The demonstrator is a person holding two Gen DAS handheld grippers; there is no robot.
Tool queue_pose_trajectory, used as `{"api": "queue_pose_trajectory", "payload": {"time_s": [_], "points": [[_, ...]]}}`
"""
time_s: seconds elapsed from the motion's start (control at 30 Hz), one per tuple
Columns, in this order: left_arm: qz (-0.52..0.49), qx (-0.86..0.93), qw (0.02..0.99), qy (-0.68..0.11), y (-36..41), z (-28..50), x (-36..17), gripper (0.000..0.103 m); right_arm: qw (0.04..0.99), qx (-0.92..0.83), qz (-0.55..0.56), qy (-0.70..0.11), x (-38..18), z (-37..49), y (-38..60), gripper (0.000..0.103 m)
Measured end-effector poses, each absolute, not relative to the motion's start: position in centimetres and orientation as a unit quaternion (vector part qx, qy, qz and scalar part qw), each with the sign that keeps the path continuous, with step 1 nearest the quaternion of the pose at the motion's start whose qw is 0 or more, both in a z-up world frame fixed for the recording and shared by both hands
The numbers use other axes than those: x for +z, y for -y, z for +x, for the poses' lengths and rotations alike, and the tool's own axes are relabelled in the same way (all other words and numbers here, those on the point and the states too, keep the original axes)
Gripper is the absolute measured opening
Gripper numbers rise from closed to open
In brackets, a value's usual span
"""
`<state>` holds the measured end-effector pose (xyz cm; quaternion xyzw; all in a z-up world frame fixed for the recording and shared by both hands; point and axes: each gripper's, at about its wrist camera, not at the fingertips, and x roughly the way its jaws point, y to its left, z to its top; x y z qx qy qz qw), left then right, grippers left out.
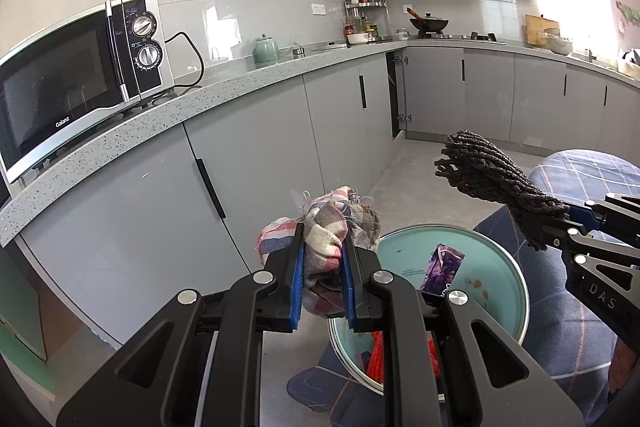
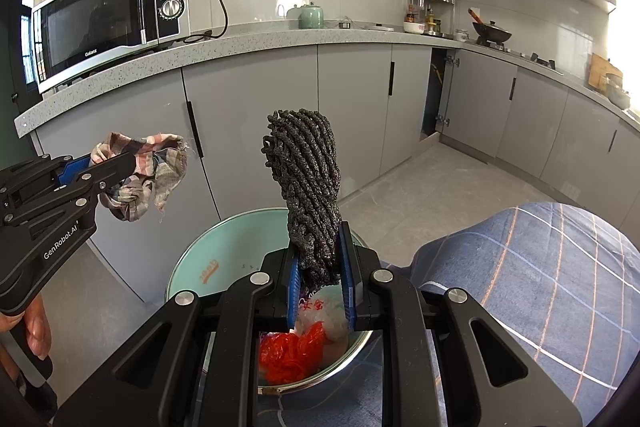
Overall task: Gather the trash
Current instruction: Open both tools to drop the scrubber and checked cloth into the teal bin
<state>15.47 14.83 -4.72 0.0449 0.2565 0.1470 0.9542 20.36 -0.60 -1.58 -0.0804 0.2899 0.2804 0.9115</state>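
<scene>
My left gripper (image 1: 323, 251) is shut on a crumpled plaid rag (image 1: 326, 223) and holds it up beside the teal trash bin (image 1: 500, 259). The rag also shows in the right wrist view (image 2: 148, 171), left of the bin (image 2: 192, 259). My right gripper (image 2: 320, 247) is shut on a bundle of dark grey knitted cord (image 2: 306, 171) and holds it upright over the bin. The cord shows in the left wrist view (image 1: 488, 171) above the bin's right side. The bin holds a purple wrapper (image 1: 442, 267), red plastic (image 2: 292, 351) and a white bag (image 2: 326, 315).
Grey cabinets (image 1: 248, 163) under a speckled counter (image 1: 224, 87) run close on the left, with a microwave (image 1: 76, 79) on top. A blue plaid-clad knee (image 2: 540, 275) is at the right. One cabinet door (image 2: 436, 95) stands ajar. Grey floor (image 2: 432, 183) lies beyond the bin.
</scene>
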Motion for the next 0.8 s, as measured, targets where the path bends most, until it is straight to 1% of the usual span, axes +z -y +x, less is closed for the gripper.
{"api": "queue_pose_trajectory", "payload": {"time_s": [0.47,0.67,0.7,0.73,0.77,0.8], "points": [[0.044,0.139,0.955,-0.258,-15.07,15.75,-4.78,0.017,0.911,0.280,-0.084,-0.291,-1.61,20.59,0.43,0.018],[0.041,0.137,0.956,-0.256,-15.20,15.75,-4.82,0.021,0.912,0.277,-0.083,-0.290,-1.79,20.81,0.43,0.020],[0.040,0.138,0.956,-0.255,-15.31,15.77,-4.80,0.027,0.913,0.277,-0.081,-0.288,-1.82,20.87,0.47,0.022],[0.040,0.138,0.957,-0.253,-15.30,15.73,-4.78,0.037,0.913,0.279,-0.079,-0.287,-1.85,20.92,0.53,0.027],[0.041,0.139,0.957,-0.250,-15.31,15.70,-4.77,0.039,0.914,0.279,-0.077,-0.285,-1.88,21.00,0.66,0.043],[0.043,0.141,0.957,-0.249,-15.27,15.70,-4.75,0.043,0.915,0.278,-0.075,-0.282,-1.90,20.94,0.83,0.048]]}}
